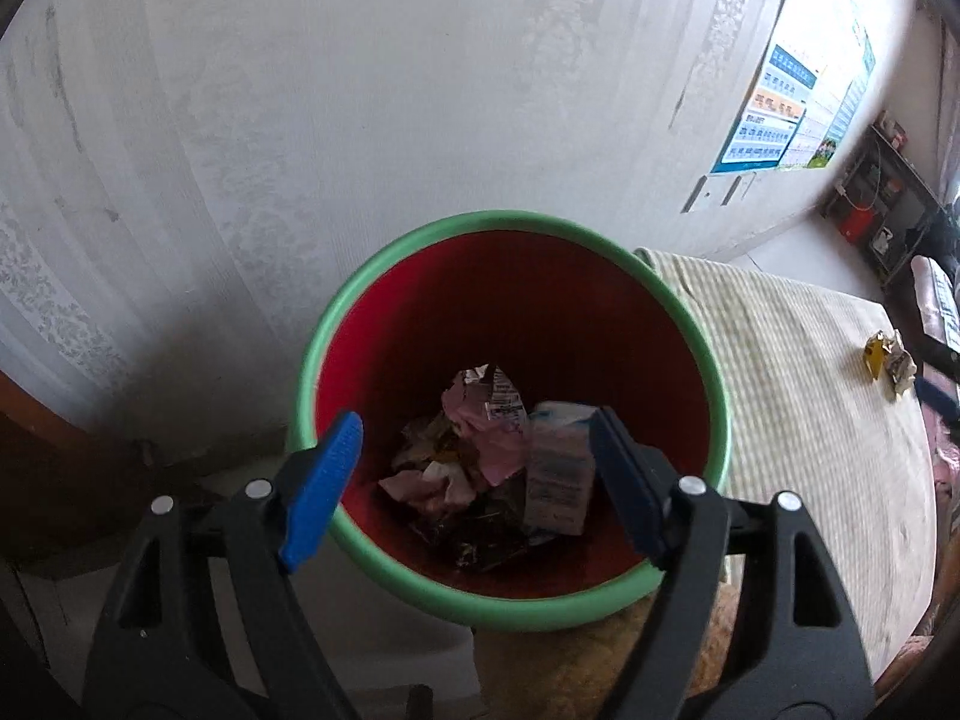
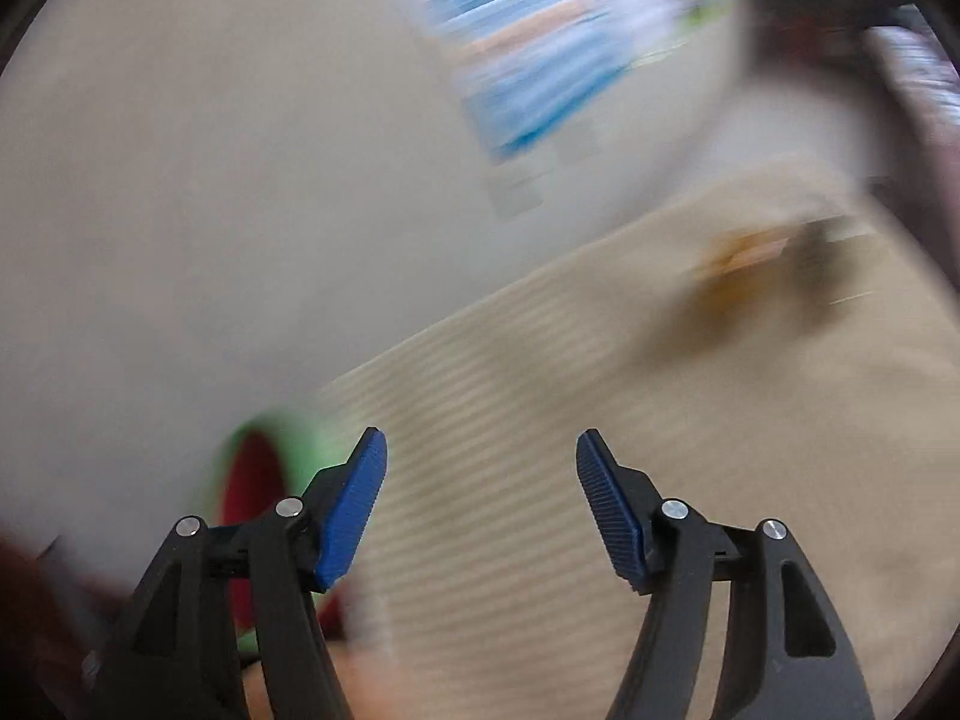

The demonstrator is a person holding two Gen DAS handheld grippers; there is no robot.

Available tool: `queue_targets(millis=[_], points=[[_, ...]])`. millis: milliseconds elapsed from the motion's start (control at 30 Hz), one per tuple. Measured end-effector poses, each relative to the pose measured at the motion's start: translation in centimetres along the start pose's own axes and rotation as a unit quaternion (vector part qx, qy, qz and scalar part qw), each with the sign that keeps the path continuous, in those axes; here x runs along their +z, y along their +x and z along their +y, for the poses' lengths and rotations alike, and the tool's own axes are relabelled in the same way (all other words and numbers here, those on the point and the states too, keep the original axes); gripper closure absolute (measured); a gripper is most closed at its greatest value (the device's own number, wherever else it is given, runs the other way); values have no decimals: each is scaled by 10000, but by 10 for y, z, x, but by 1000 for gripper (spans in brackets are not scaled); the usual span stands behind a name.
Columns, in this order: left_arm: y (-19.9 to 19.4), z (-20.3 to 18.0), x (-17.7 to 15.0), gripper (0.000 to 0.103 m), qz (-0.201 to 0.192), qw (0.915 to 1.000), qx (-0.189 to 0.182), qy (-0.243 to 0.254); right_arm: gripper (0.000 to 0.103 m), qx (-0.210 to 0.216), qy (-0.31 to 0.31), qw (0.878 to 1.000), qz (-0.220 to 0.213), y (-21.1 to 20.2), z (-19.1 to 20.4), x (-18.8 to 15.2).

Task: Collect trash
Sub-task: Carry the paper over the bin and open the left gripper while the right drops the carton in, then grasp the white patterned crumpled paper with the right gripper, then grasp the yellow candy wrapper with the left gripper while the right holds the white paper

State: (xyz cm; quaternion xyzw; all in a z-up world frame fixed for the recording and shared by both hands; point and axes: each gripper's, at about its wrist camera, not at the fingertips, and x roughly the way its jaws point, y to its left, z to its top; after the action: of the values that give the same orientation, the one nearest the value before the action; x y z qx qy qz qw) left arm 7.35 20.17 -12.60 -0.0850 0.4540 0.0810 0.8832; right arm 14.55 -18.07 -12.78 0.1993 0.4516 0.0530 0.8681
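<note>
Red bin (image 1: 510, 312) (wrappers (image 1: 480, 450) visible only from left gripper (image 1: 474, 456)); both grippers (image 2: 480, 510) spread, empty.

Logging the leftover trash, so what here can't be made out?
- Right wrist view: yellow wrapper on the striped cloth is smeared by motion blur.
- Left wrist view: the bin floor is hidden under trash.
- Wall poster text too small.

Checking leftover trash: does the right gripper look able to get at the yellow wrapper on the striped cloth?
Probably yes: the right gripper is open and empty, and the striped cloth up to the yellow wrapper looks bare, though its view is blurred.
</note>
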Motion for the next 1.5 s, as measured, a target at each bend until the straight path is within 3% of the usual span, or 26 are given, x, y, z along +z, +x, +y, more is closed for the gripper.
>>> queue_targets(millis=[67, 200, 300, 400, 433, 467, 533, 633, 833, 900, 1033, 1133, 1233, 1367, 1500], points=[[2, -9, 1, 28, -22, 9999, 9, 102, 39, -708, 355, 9964, -286, 1, -63, 25], [6, -36, 3, 28, -54, 9985, 98, 533, 38, -1237, 921, 9878, -204, 21, -156, 60], [6, -59, 4, 28, -88, 9945, 246, 1011, 38, -1359, 1011, 9855, 47, 47, -194, 79], [4, -80, 8, 28, -168, 9900, 328, 1360, 38, -1124, 1177, 9861, 339, 76, -211, 83], [4, -90, 10, 28, -157, 9890, 281, 1441, 47, -1046, 1217, 9862, 399, 80, -213, 80], [4, -99, 12, 28, -134, 9885, 208, 1491, 67, -955, 1264, 9863, 456, 86, -217, 79], [5, -120, 17, 28, -131, 9873, -12, 1582, 71, -837, 1313, 9874, 283, 75, -215, 80], [8, -162, 21, 28, -177, 9826, -417, 1802, 72, -485, 1295, 9904, 26, 28, -213, 57], [34, -289, 13, 28, -111, 9565, -1057, 2716, 72, -525, 1379, 9891, -34, -67, -197, -21], [45, -335, 11, 28, -109, 9479, -1238, 2933, 72, -510, 1389, 9890, -96, -84, -194, -41], [59, -402, 10, 31, -259, 9347, -1187, 3341, 71, -389, 1486, 9881, 112, -79, -201, -58], [70, -429, 10, 36, -160, 9329, -1107, 3424, 71, 86, 1854, 9824, 231, -76, -207, -59], [83, -448, 8, 43, -75, 9304, -1035, 3514, 71, 265, 1809, 9831, 96, -86, -201, -52], [108, -462, 7, 66, 230, 9274, -831, 3640, 70, 359, 1791, 9832, -40, -96, -197, -50], [96, -453, 10, 68, 176, 9314, -825, 3541, 70, 308, 1850, 9823, -16, -96, -200, -52]])
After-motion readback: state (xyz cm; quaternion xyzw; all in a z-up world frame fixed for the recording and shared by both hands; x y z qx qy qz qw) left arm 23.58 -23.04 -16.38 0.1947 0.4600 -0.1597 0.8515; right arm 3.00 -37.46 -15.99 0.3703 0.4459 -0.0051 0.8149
